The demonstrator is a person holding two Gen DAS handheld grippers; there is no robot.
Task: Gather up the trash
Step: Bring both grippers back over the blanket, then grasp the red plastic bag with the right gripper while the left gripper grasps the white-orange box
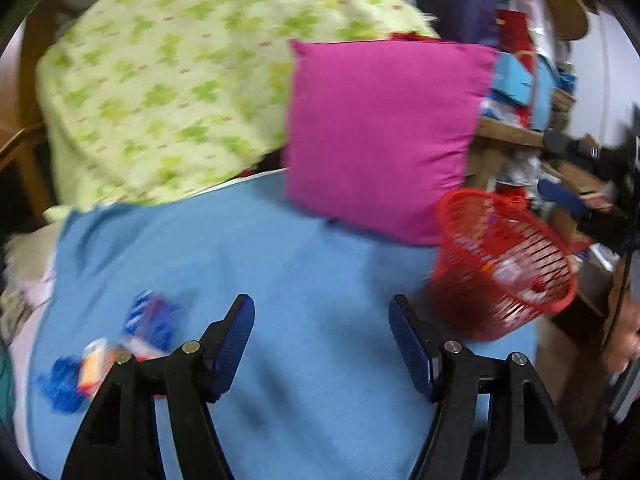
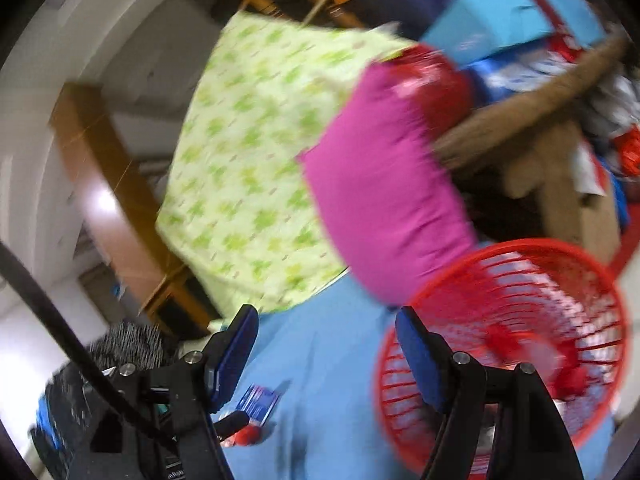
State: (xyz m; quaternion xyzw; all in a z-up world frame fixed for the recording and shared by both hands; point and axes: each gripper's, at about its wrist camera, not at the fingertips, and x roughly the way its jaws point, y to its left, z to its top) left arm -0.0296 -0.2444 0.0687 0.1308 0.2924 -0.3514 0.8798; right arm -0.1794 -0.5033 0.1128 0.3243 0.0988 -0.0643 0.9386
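My left gripper point(image 1: 322, 304) stands open over the blue sheet point(image 1: 280, 264) with nothing between its fingers. Several wrappers lie at its lower left: a blue, white and red one point(image 1: 148, 320), an orange and white one point(image 1: 96, 360) and a blue scrap point(image 1: 60, 384). The red slatted basket point(image 1: 508, 256) sits to its right with trash inside. In the right wrist view my right gripper point(image 2: 327, 312) is open and empty beside the basket point(image 2: 520, 340). A blue and white wrapper point(image 2: 260, 400) lies by its left finger.
A pink cushion point(image 1: 380, 132) leans behind the basket, with a green patterned blanket point(image 1: 180, 80) heaped to its left. A cluttered wooden shelf point(image 1: 520, 132) stands on the right. The other gripper's black body point(image 2: 80, 408) shows at lower left in the right wrist view.
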